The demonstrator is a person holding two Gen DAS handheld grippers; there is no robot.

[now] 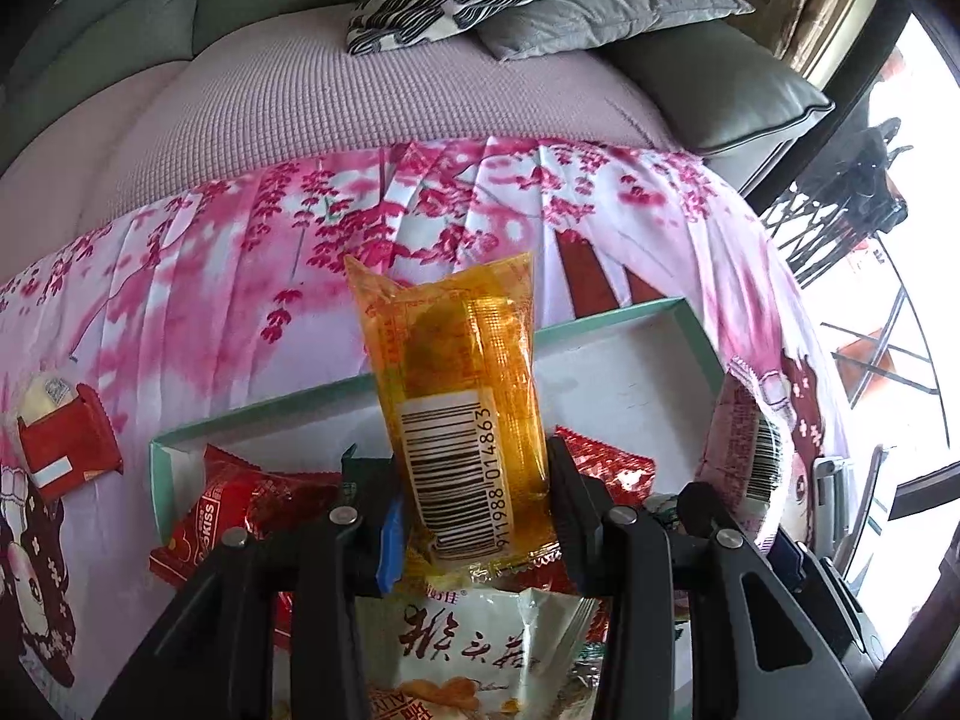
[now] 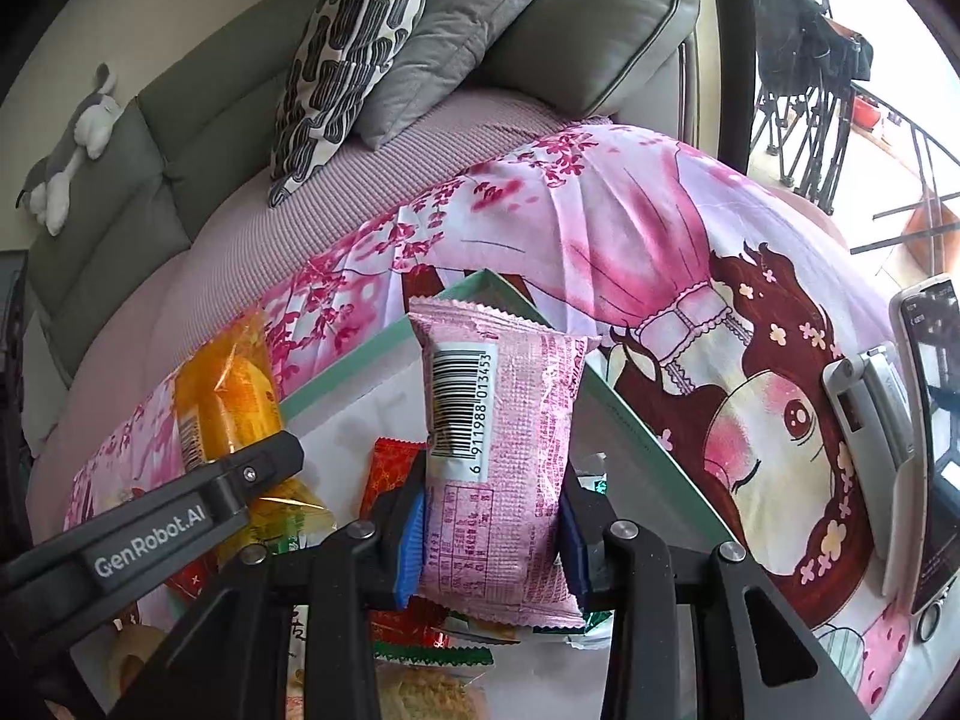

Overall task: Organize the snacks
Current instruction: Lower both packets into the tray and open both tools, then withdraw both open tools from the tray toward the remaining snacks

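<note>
1. The left gripper (image 1: 474,516) is clenched on an orange snack packet (image 1: 462,396), pinching its lower end so the packet stands up between the fingers, barcode side facing the camera. It hangs over the green-rimmed white box (image 1: 690,324), apparently so it can go in with the rest.
2. The right gripper (image 2: 492,534) grasps a pink snack packet (image 2: 498,450) in the same manner, low on the wrapper, above the box's far corner (image 2: 480,282).
3. Both packets being held over the box suggests that sorting is partly done: red snack packets (image 1: 234,504) and a white packet with brush lettering (image 1: 474,642) already lie inside, while a red packet (image 1: 66,444) sits well apart on the floral cloth (image 1: 240,252).
4. The orange wrapper is translucent and glossy, showing a round cake within; the pink one is opaque, crinkled, with serrated ends and small print.
5. A phone on a stand (image 2: 924,438) rests on the cloth just beside the box.
</note>
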